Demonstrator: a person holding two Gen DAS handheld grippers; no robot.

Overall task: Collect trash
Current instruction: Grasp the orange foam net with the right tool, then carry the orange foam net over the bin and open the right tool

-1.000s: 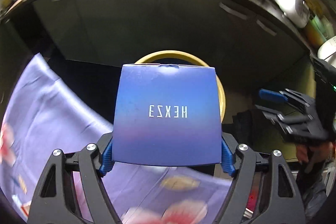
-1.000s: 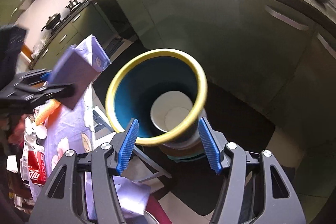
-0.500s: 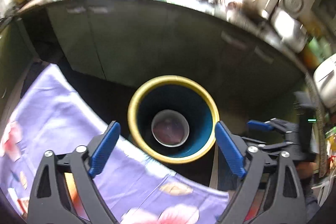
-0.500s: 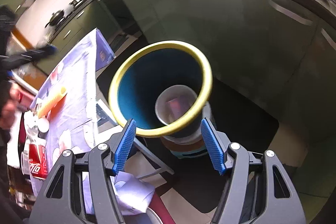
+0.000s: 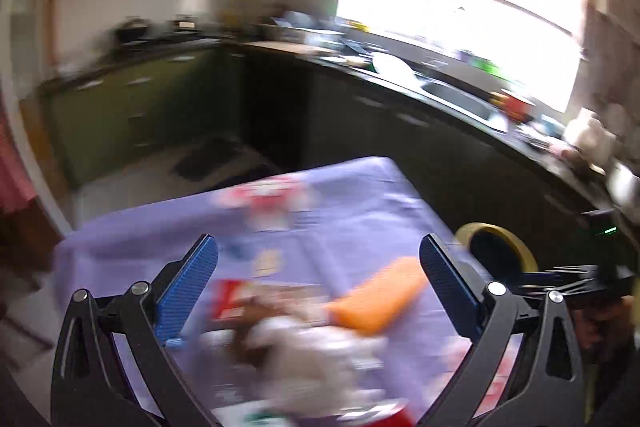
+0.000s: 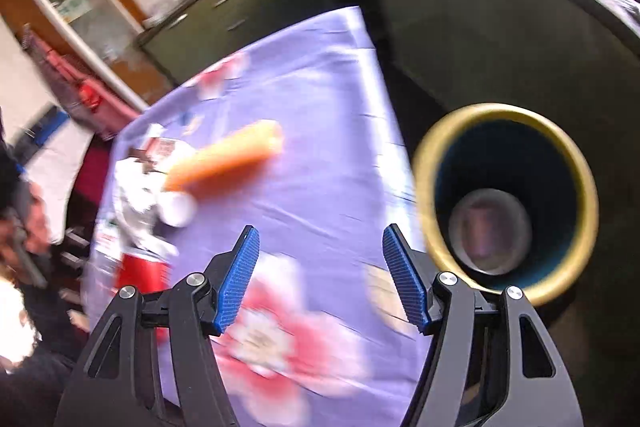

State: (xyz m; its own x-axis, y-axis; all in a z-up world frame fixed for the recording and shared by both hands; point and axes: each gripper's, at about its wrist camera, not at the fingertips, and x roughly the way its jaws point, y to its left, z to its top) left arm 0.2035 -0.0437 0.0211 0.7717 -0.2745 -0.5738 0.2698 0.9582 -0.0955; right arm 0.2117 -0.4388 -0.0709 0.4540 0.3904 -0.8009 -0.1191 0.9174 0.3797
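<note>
**Trash still on the table, both grippers empty**

Trash pile sits on the lilac floral tablecloth [image 6: 320, 131]. Frames are motion-blurred, so detail is limited.

Right wrist view, left to right:
- Far left edge: person's hand [image 6: 24, 227] on a dark handle, blurred.
- Red can [image 6: 140, 267] near the left table edge, just below crumpled white wrappers [image 6: 136, 195].
- White round cup-like item [image 6: 176, 209] touching the lower end of the orange tube-shaped pack [image 6: 224, 159], which lies diagonally, upper end pointing right.
- Small red/white printed packet [image 6: 162, 149] just above the wrappers.
- Right gripper [image 6: 320, 279]: jaws spread wide, nothing between the blue pads, hanging over the floral print.
- Right: trash bin [image 6: 440, 147], yellow rim, blue inside, just off the table's right edge, below table level. Pale round bottom visible with something dull purplish in it; can't tell what.

Left wrist view, left to right:
- Left gripper [image 5: 316, 283]: jaws wide apart, holding nothing, aimed across the table.
- Between the pads: red/white packet, white wrappers in the foreground, orange pack [image 5: 380, 301] toward the right pad.
- Bin rim [image 5: 520, 247] pokes out past the table's right edge.
- Far right: the other gripper, side-on, dark; can't read its jaws from here.
- Background: green cabinets, dark countertop [image 5: 460, 95] with a sink, bright window.
</note>
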